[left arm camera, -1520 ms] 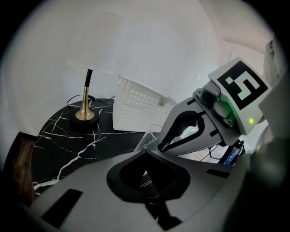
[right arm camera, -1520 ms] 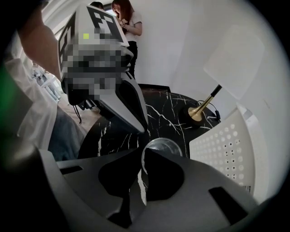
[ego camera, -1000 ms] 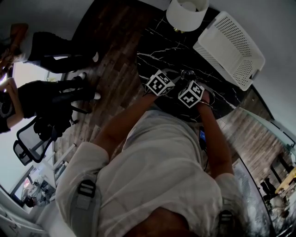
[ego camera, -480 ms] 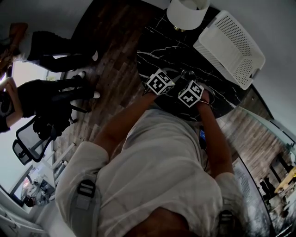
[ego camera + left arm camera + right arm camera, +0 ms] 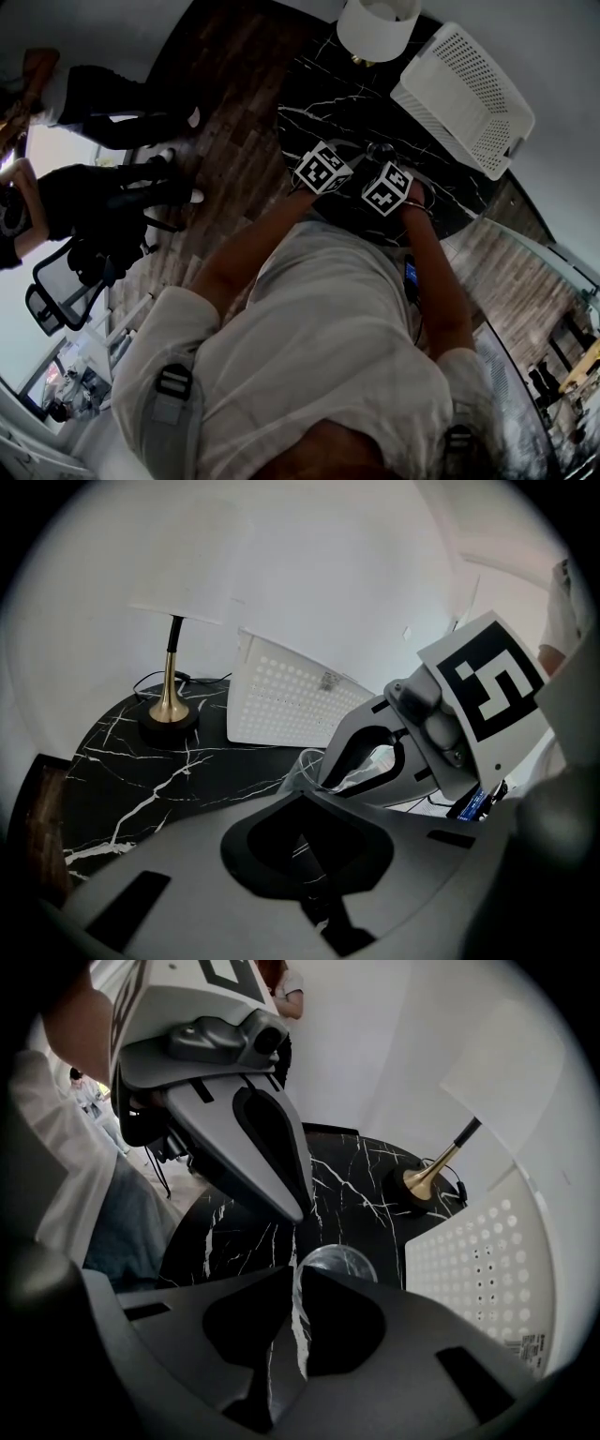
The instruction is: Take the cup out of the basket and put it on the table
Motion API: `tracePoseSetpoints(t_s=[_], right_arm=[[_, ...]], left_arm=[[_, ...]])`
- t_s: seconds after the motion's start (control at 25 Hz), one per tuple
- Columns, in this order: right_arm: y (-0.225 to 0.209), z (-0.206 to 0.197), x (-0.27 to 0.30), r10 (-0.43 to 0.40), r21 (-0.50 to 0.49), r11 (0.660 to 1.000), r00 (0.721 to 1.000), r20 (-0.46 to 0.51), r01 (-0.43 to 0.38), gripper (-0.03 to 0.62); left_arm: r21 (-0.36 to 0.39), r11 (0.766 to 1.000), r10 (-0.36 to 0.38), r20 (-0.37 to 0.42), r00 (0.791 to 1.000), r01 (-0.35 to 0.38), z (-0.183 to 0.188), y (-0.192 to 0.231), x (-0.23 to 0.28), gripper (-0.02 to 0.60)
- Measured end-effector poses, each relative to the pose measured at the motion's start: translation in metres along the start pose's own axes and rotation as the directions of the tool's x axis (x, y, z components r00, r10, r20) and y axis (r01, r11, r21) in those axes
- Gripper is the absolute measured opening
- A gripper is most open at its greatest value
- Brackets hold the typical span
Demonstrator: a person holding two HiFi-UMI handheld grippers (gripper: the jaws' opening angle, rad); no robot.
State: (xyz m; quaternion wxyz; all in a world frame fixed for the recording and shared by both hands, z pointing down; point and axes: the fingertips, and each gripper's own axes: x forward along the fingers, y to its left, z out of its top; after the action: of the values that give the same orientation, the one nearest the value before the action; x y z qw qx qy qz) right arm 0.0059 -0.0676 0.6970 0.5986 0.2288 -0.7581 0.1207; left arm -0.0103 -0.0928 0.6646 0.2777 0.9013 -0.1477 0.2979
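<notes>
- Cup: clear glass, upright, out of the basket, over the person's side of the table. No view shows whether its base touches the top.
- Right gripper: jaws clenched on the cup's near wall at the rim, apparently one jaw inside and one outside. The cup's mouth lies at 12 o'clock of the tips.
- Left gripper: jaws pressed together with nothing between them. In the head view it is just beside the right gripper, at its 9 o'clock.
- Basket: white, perforated, tipped up on edge, at 1 o'clock of the grippers, apart from the cup.
- Lamp: white shade, brass stem, at 12 o'clock on the far edge.
- Table: round, black marble with white veins.
- Step in hand, as judged: setting the cup down and letting go. The removal from the basket looks done.
- Method advised: lower straight until the base sits flat. Keep the rim level, because a pinch on one wall lets the glass swing.
- Release advised: part the jaws slowly and only a little. Lift straight up until the inner jaw clears the rim, and only then draw back toward 6 o'clock.
- Risks, as judged: smooth glass may slip in the pinch, and a jaw dragged sideways may tip the cup. The left gripper is best kept clear of the rim.
</notes>
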Motion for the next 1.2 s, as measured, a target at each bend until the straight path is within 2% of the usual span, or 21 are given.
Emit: tracePoseSetpoints(t_s=[0.2, 0.4, 0.52, 0.6, 0.72, 0.88, 1.04, 1.2], right_arm=[[0.0, 0.001, -0.009, -0.008, 0.028, 1.0, 0.999, 0.043, 0.007, 0.038], [-0.001, 0.008, -0.035, -0.037, 0.074, 0.997, 0.991, 0.128, 0.028, 0.067], [-0.01, 0.013, -0.064, -0.101, 0.156, 0.985, 0.972, 0.21, 0.068, 0.069], [-0.016, 0.016, -0.088, -0.144, 0.224, 0.971, 0.95, 0.276, 0.082, 0.069], [-0.025, 0.02, -0.131, -0.22, 0.342, 0.936, 0.896, 0.387, 0.082, 0.067], [-0.038, 0.019, -0.198, -0.35, 0.494, 0.867, 0.784, 0.513, 0.064, 0.065], [-0.044, 0.001, -0.256, -0.491, 0.596, 0.798, 0.667, 0.56, 0.087, 0.048], [-0.036, -0.016, -0.3, -0.573, 0.661, 0.747, 0.577, 0.583, 0.073, 0.041]], left_arm=[[0.011, 1.0, 0.014, 0.021, 1.0, -0.014, 0.008, -0.003, -0.013, 0.006], [0.022, 0.999, 0.025, 0.048, 0.999, -0.026, 0.017, -0.013, -0.027, 0.006], [0.035, 0.999, 0.024, 0.088, 0.996, -0.027, 0.033, -0.024, -0.039, 0.006], [0.053, 0.998, 0.017, 0.122, 0.992, -0.024, 0.048, -0.035, -0.047, 0.006], [0.088, 0.996, -0.008, 0.183, 0.983, -0.009, 0.076, -0.058, -0.061, 0.006], [0.141, 0.99, -0.051, 0.283, 0.958, 0.011, 0.122, -0.094, -0.081, 0.006], [0.209, 0.977, -0.11, 0.374, 0.921, 0.032, 0.165, -0.135, -0.097, 0.006], [0.274, 0.958, -0.2, 0.418, 0.886, 0.087, 0.192, -0.177, -0.106, 0.006]])
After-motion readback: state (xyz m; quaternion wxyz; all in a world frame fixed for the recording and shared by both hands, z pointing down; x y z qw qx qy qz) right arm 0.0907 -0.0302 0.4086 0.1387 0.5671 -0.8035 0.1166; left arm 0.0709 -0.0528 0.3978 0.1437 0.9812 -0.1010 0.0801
